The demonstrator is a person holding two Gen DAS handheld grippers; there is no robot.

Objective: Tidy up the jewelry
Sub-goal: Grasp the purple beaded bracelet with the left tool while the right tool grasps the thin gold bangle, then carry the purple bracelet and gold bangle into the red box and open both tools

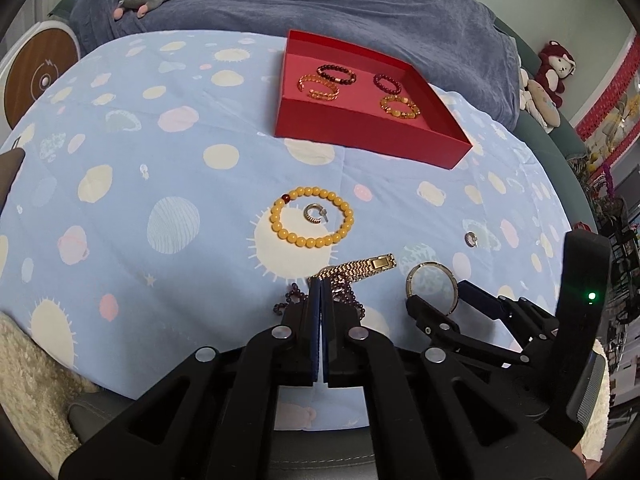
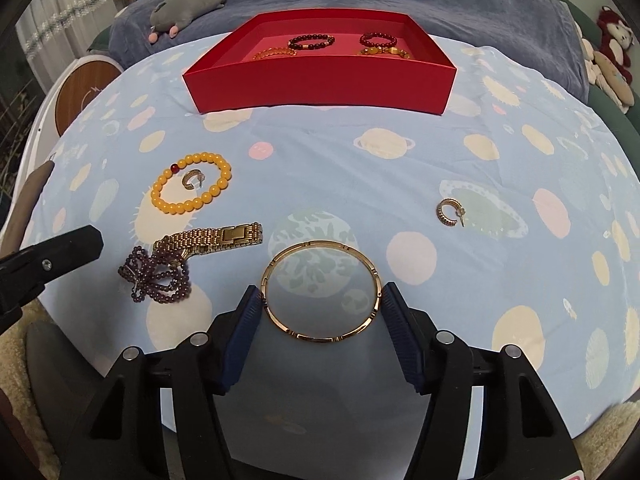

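A gold bangle (image 2: 320, 338) lies on the planet-print cloth between the blue pads of my right gripper (image 2: 322, 296), and both pads touch its rim. My left gripper (image 1: 320, 284) is shut with nothing in it, its tips just above a gold link strap (image 1: 360, 268) tangled with a purple bead string (image 2: 160, 280). Farther out lies a yellow bead bracelet (image 1: 304, 242) with a small hoop earring (image 1: 314, 213) inside it. A second earring (image 2: 450, 212) lies alone to the right. The red box (image 2: 320, 84) at the back holds several bead bracelets.
The cloth (image 2: 320, 168) covers a round table. Behind it is a blue blanket with a grey plush toy (image 2: 188, 4). More plush toys (image 1: 554, 68) sit at the far right. A fleecy cream fabric (image 1: 24, 380) lies at the near left edge.
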